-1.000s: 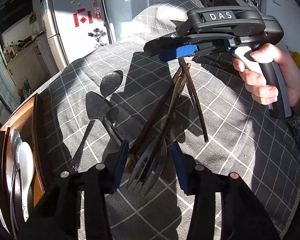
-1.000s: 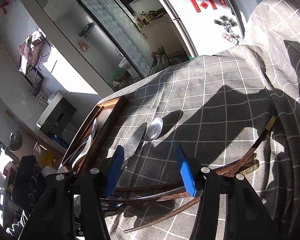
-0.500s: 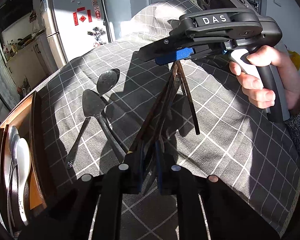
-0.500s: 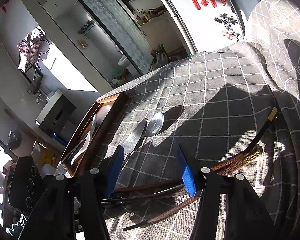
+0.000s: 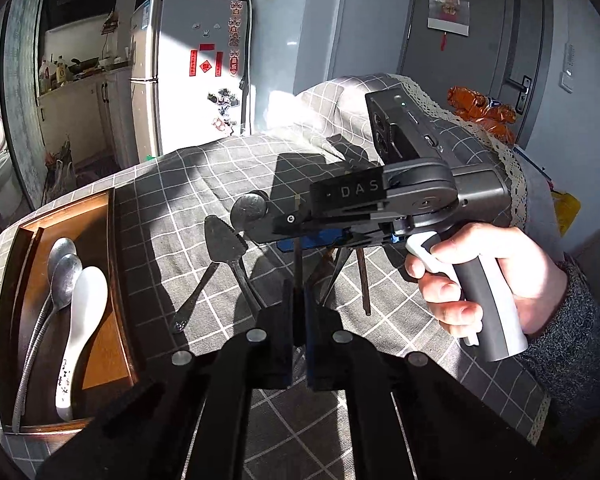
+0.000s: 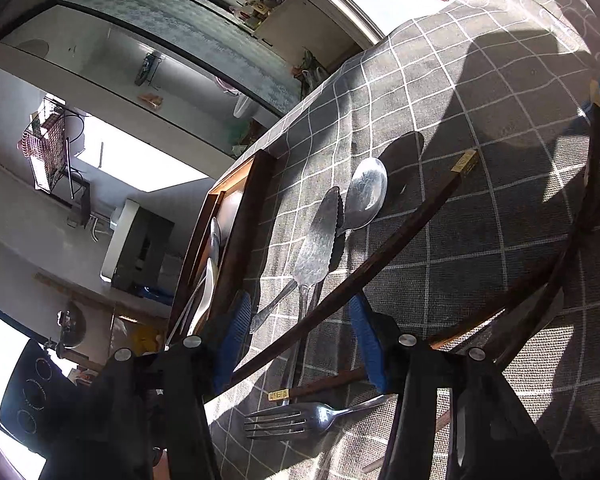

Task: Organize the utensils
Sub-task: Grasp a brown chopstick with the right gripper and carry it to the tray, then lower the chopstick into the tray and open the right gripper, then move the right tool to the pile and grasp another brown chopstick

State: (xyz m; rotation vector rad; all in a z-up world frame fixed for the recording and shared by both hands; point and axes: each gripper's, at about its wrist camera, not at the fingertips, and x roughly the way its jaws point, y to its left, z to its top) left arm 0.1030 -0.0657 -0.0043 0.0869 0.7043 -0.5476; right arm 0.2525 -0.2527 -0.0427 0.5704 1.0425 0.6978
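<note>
A dark chopstick (image 5: 297, 276) is pinched between the closed pads of the left gripper (image 5: 298, 312) and stands up steeply from them. In the right wrist view a second chopstick (image 6: 380, 260) runs slantwise through the gap of the right gripper (image 6: 300, 336), whose blue pads (image 6: 362, 328) are closing but are not seen to press on it. The right gripper is held by a hand (image 5: 496, 280) in a grey knitted sleeve. On the checked cloth of the tabletop (image 5: 172, 184) a cake server (image 6: 320, 240) and a metal spoon (image 6: 366, 194) lie side by side, overlapping at their edges. A fork (image 6: 296, 420) and further chopsticks (image 6: 324, 388) lie near the right gripper. At the tabletop's edge a wooden tray (image 5: 112, 360) holds two metal spoons (image 5: 62, 280) and a white spoon (image 5: 82, 320).
</note>
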